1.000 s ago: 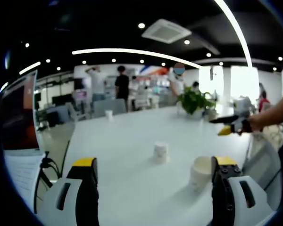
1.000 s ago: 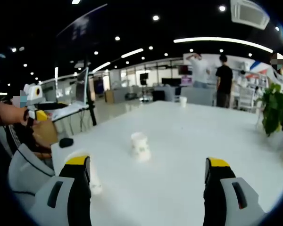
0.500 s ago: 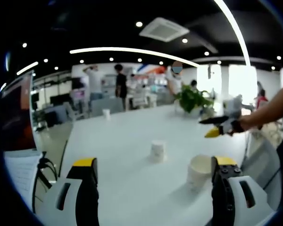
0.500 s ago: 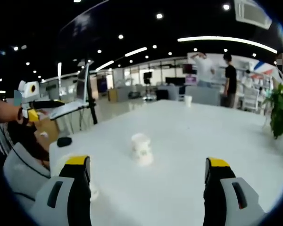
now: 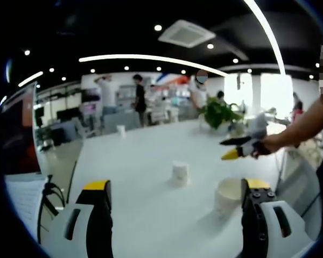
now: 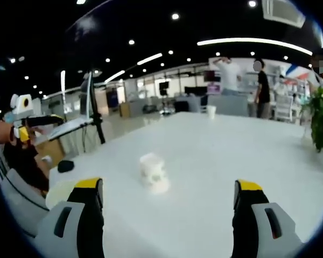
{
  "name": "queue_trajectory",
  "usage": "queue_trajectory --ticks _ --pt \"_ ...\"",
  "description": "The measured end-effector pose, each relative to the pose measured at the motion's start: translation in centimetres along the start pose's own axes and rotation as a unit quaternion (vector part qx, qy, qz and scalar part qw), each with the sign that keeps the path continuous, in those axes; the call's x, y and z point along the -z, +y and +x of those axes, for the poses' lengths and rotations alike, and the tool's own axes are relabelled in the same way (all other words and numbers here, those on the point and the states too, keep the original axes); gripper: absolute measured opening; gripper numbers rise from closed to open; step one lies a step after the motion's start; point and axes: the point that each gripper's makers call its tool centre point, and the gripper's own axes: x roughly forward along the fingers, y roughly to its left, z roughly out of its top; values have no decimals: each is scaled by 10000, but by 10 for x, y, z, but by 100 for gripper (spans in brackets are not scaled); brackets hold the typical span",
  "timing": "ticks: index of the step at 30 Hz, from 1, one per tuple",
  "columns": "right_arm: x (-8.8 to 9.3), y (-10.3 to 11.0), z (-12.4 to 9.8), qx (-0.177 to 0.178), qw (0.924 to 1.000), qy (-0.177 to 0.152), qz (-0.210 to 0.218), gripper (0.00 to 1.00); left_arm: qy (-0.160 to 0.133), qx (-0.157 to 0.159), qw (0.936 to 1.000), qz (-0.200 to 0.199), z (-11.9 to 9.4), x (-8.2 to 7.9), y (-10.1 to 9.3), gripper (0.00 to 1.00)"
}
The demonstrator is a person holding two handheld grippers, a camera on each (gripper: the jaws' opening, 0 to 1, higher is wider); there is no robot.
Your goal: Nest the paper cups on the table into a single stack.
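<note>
Both claws gape wide, holding nothing: left gripper, right gripper. Between each pair of jaws, an upside-down paper cup stands mid white table. Open office behind, ceiling lights glowing.

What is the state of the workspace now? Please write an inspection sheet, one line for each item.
Surface: white table, bare between the cups.
Job's things: upright open cup beside the left gripper's right jaw; upside-down cup mid-table; far cup near the far edge. All apart, none nested.
Clutter: potted plant on the table; black mouse-like object at the table's corner.
Grippers: left gripper open, empty; right gripper open, empty.
Cables: black cables hanging off the table's left side.
Surroundings: open office, people standing far behind, monitor on a stand.
</note>
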Motion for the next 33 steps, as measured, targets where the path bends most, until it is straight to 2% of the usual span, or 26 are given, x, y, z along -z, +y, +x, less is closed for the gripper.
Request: queue_trajectory --ticks 16,23,30,33 --pt "5 2 38 -91 9999 62 -127 100 -6 1 9999 -169 4 18 -2 99" --pt "10 8 57 -214 9995 134 -189 100 45 0 9998 -201 3 24 -1 99" --pt "23 9 72 -236 9993 236 -173 99 74 71 9999 -133 7 30 -3 99" --pt "23 10 79 -250 9995 182 -110 98 80 79 9998 -164 8 30 -3 99"
